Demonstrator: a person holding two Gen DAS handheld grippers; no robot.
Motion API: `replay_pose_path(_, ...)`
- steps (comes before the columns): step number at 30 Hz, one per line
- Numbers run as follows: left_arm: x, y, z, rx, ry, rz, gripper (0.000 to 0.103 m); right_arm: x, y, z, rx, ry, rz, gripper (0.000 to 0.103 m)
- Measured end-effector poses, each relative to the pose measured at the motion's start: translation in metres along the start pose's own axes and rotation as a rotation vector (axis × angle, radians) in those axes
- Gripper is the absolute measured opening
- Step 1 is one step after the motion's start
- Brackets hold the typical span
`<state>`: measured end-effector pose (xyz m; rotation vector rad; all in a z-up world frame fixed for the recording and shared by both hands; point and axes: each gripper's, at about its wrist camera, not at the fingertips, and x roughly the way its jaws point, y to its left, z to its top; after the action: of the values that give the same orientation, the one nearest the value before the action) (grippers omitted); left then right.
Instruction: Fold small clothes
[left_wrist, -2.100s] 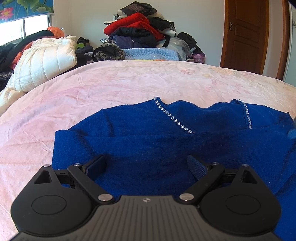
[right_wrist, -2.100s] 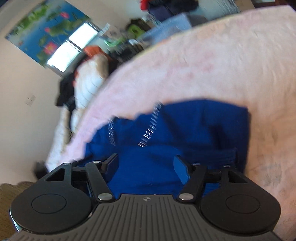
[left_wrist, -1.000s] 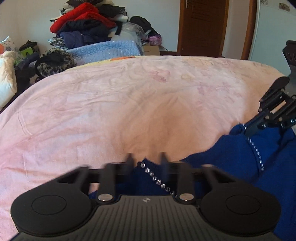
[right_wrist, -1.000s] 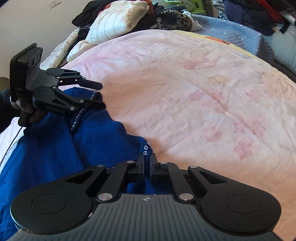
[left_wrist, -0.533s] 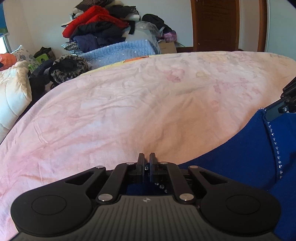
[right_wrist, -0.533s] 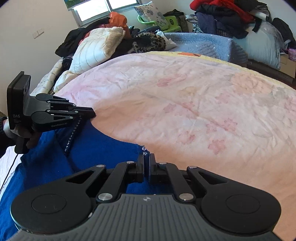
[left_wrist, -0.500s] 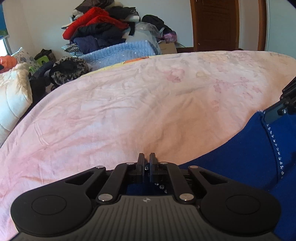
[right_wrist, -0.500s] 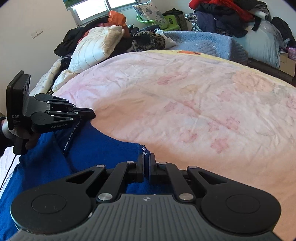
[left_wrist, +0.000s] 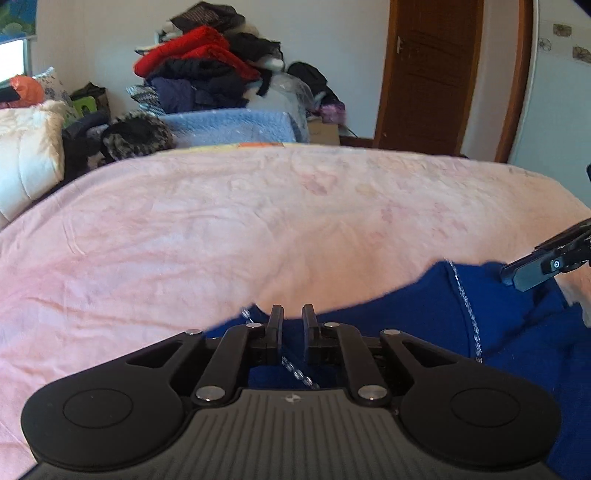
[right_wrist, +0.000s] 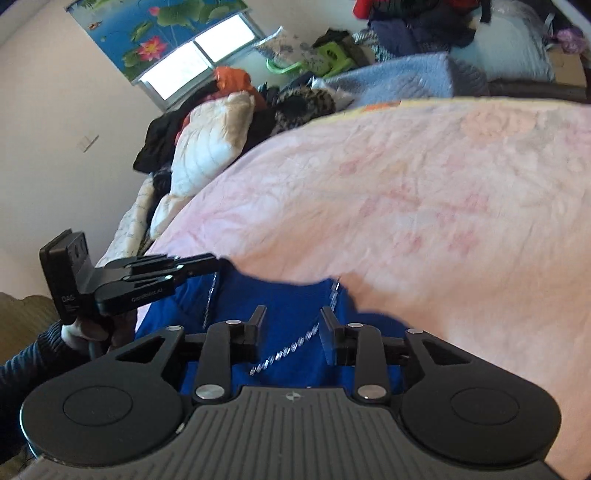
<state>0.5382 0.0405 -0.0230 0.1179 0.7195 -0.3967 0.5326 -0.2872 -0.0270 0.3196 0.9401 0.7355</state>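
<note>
A blue knitted garment (left_wrist: 424, 306) with rhinestone trim lies on the pink bedspread (left_wrist: 221, 221); it also shows in the right wrist view (right_wrist: 288, 295). My left gripper (left_wrist: 292, 314) is open by a narrow gap over the garment's upper edge, with the rhinestone trim (left_wrist: 295, 373) between its fingers. My right gripper (right_wrist: 290, 314) is open wider over the garment's other upper corner and holds nothing. The right gripper also shows at the right edge of the left wrist view (left_wrist: 535, 269), and the left gripper shows in the right wrist view (right_wrist: 199, 264).
A pile of clothes (left_wrist: 207, 70) and a light blue blanket (left_wrist: 229, 127) lie beyond the bed's far edge. A white quilted jacket (left_wrist: 26, 155) lies at the far left. A brown door (left_wrist: 428, 74) stands at the back right.
Both grippers were shut on the garment's upper edge half a second ago and have now opened, the right one wider. The garment's edge has dropped onto the bed.
</note>
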Motion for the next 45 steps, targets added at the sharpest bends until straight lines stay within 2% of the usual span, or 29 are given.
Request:
replay_pose_path(1,0.012,-0.002,-0.006,0.010,0.047,0.038,0.009,0.007,-0.004,-0.004,-0.015,0.026,-0.101,0.034)
replay_pose_path(2,0.013,-0.001,-0.011,0.009,0.004,0.047,0.009,0.006,-0.013,-0.008,-0.016,-0.005,-0.158,0.009)
replay_pose_path(3,0.014,0.002,-0.013,-0.008,-0.011,0.045,0.010,0.001,-0.027,-0.008,0.056,-0.033,-0.152,0.002)
replay_pose_path(4,0.014,0.006,-0.015,-0.047,-0.021,0.042,0.010,-0.005,-0.044,-0.010,0.166,-0.049,-0.122,0.002)
replay_pose_path(5,0.015,0.007,-0.016,-0.071,-0.031,0.048,0.010,-0.007,-0.052,-0.012,0.212,-0.057,-0.094,0.002)
replay_pose_path(7,0.015,-0.002,-0.017,-0.025,-0.044,0.092,0.010,-0.012,-0.045,-0.017,0.198,-0.068,-0.115,0.002)
replay_pose_path(8,0.015,-0.007,-0.017,-0.003,-0.041,0.116,0.010,-0.016,-0.037,-0.019,0.187,-0.075,-0.125,0.008)
replay_pose_path(9,0.012,-0.011,-0.015,0.006,-0.036,0.140,0.010,-0.023,-0.027,-0.023,0.175,-0.095,-0.118,0.021)
replay_pose_path(10,0.008,-0.014,-0.014,0.004,-0.037,0.162,0.010,-0.035,-0.015,-0.027,0.166,-0.136,-0.112,0.022)
replay_pose_path(13,-0.034,-0.022,-0.016,-0.029,-0.105,0.215,0.011,-0.079,0.013,-0.052,0.163,-0.252,-0.021,0.026)
replay_pose_path(15,-0.080,-0.027,-0.029,-0.102,-0.159,0.181,0.022,-0.103,0.035,-0.080,0.156,-0.263,0.012,0.044)
replay_pose_path(16,-0.102,-0.031,-0.040,-0.147,-0.176,0.143,0.046,-0.112,0.044,-0.098,0.164,-0.257,0.033,0.052)
replay_pose_path(17,-0.124,-0.036,-0.055,-0.186,-0.191,0.114,0.077,-0.122,0.052,-0.117,0.172,-0.241,0.051,0.065)
replay_pose_path(18,-0.144,-0.043,-0.073,-0.211,-0.212,0.095,0.087,-0.126,0.061,-0.135,0.169,-0.225,0.060,0.066)
replay_pose_path(19,-0.162,-0.051,-0.091,-0.223,-0.243,0.086,0.089,-0.129,0.071,-0.154,0.174,-0.208,0.060,0.065)
replay_pose_path(21,-0.187,-0.069,-0.126,-0.256,-0.238,0.082,0.089,-0.127,0.087,-0.184,0.207,-0.176,0.076,0.065)
replay_pose_path(24,-0.203,-0.090,-0.171,-0.332,-0.158,0.056,0.089,-0.117,0.102,-0.226,0.268,-0.115,0.107,0.065)
replay_pose_path(26,-0.204,-0.102,-0.194,-0.346,-0.094,0.030,0.088,-0.108,0.109,-0.244,0.272,-0.067,0.082,0.064)
replay_pose_path(28,-0.200,-0.110,-0.212,-0.333,-0.059,0.045,0.086,-0.108,0.113,-0.254,0.240,-0.091,0.058,0.063)
replay_pose_path(29,-0.202,-0.115,-0.215,-0.307,-0.080,0.067,0.086,-0.110,0.113,-0.257,0.254,-0.099,0.061,0.062)
replay_pose_path(31,-0.200,-0.122,-0.214,-0.268,-0.058,0.099,0.086,-0.113,0.112,-0.256,0.320,-0.104,0.053,0.061)
replay_pose_path(33,-0.200,-0.125,-0.210,-0.282,-0.037,0.113,0.086,-0.118,0.120,-0.260,0.343,-0.107,0.024,0.064)
replay_pose_path(35,-0.204,-0.128,-0.210,-0.304,-0.025,0.117,0.086,-0.120,0.135,-0.271,0.322,-0.097,0.021,0.066)
replay_pose_path(38,-0.211,-0.133,-0.216,-0.325,-0.007,0.134,0.086,-0.119,0.155,-0.292,0.281,-0.029,0.020,0.070)
replay_pose_path(41,-0.221,-0.138,-0.224,-0.323,0.011,0.141,0.086,-0.129,0.172,-0.312,0.229,-0.013,0.005,0.071)
replay_pose_path(45,-0.234,-0.142,-0.235,-0.321,0.032,0.149,0.086,-0.147,0.186,-0.338,0.223,0.012,-0.014,0.071)
